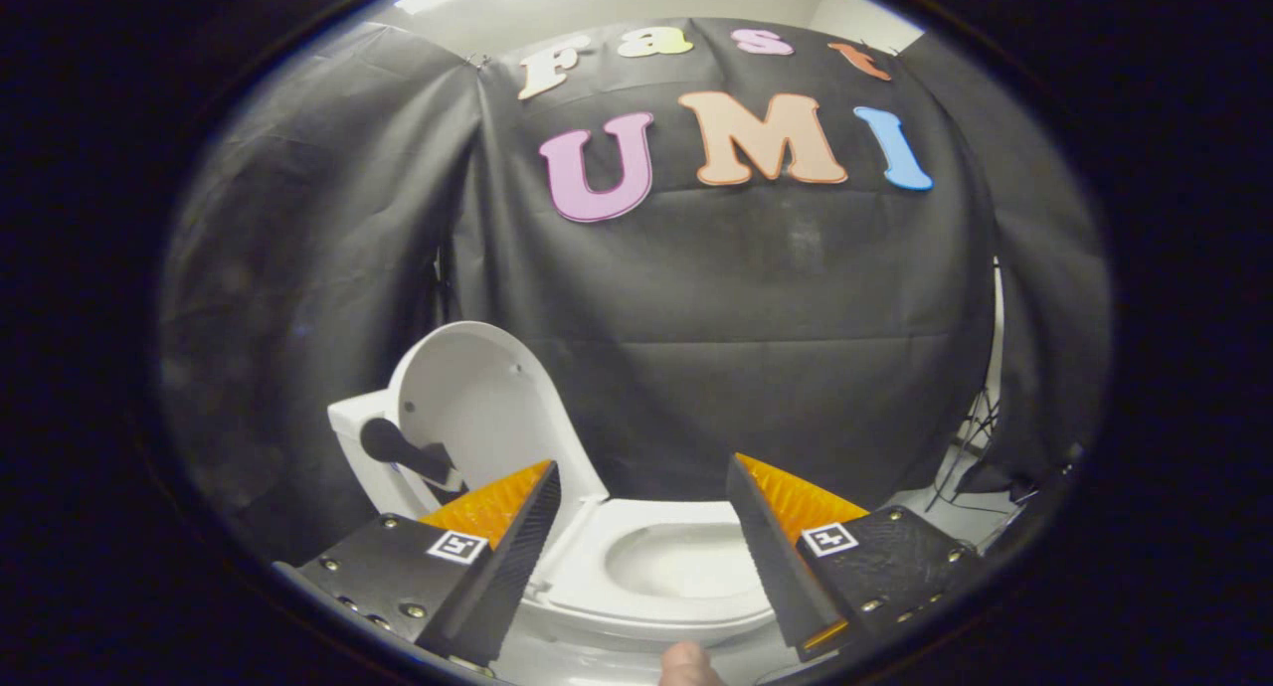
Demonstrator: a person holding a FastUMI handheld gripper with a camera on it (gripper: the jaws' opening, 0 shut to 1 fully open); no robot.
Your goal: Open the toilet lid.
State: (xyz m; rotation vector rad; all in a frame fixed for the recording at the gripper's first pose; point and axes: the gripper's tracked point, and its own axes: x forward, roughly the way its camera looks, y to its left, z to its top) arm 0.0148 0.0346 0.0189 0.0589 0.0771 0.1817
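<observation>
Above the white ceramic toilet bowl [664, 567], gripper [641, 542] fingers spread, empty.
White plastic lid [477, 408] leans upright against the tank, so the opening looks done.

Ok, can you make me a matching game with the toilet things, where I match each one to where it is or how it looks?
Things:
1. toilet lid
2. toilet seat
3. tongs
4. black lever

Descriptions:
A. wide open, holding nothing
B. lying flat around the bowl, seen between the two fingers
C. standing up, leaning back towards the tank
D. sticking out in front of the raised lid, behind the left finger

Pairs: 1-C, 2-B, 3-A, 4-D
</observation>
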